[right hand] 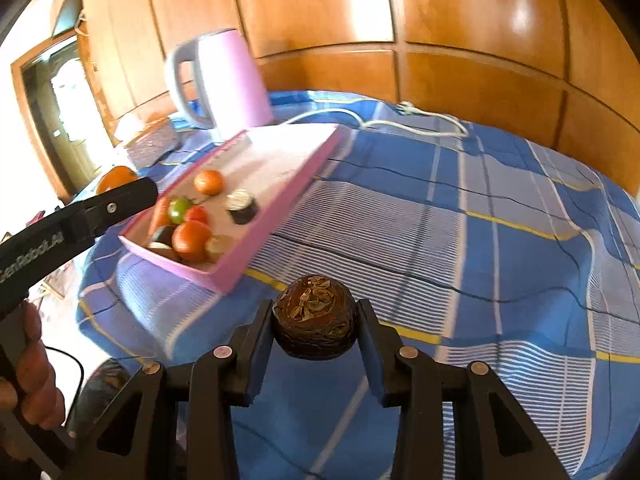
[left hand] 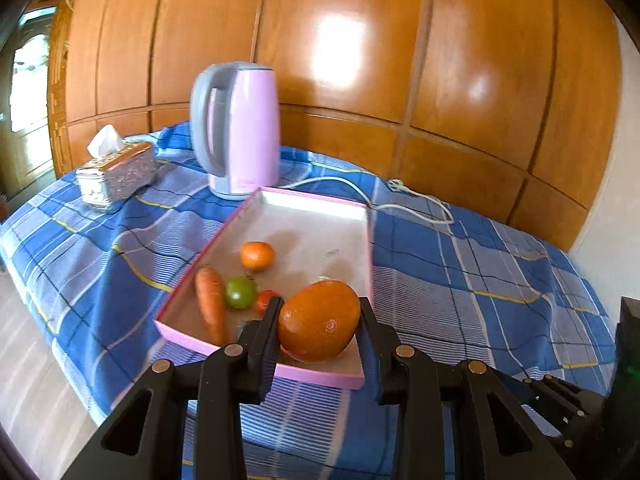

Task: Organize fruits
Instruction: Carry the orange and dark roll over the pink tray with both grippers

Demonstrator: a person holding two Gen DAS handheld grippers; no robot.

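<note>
- Left tool [left hand: 320, 307] in my hand grips a large orange [left hand: 319, 321] between its two fingers, held above the near end of the pink tray [left hand: 370, 248].
- Left of that orange in the tray lie a carrot [left hand: 211, 308], a green tomato [left hand: 241, 292] and a red one [left hand: 265, 301] partly hidden behind the tool's finger; a small orange [left hand: 257, 255] sits a little farther in.
- Beyond the tray on the blue checked cloth [left hand: 460, 280] stand a tissue box [left hand: 116, 176] and a pink kettle [left hand: 240, 128], its white cord [left hand: 400, 196] trailing right along the wooden wall.
- Right tool [right hand: 316, 322] is clamped on a dark, wrinkled round fruit [right hand: 315, 322], held over the cloth-covered desk, near the tray's front corner but outside it.
- From the right wrist view the tray's near end looks crowded, with a tomato and several dark and pale pieces I cannot identify; its far half is bare.
- My judgement: the step in hand is setting both fruits into the tray. I would lower the orange onto bare tray floor before letting go, since it is round and may roll into the tomatoes.
- I would carry the dark fruit over the rim toward the open far half, keeping the two tools apart.
</note>
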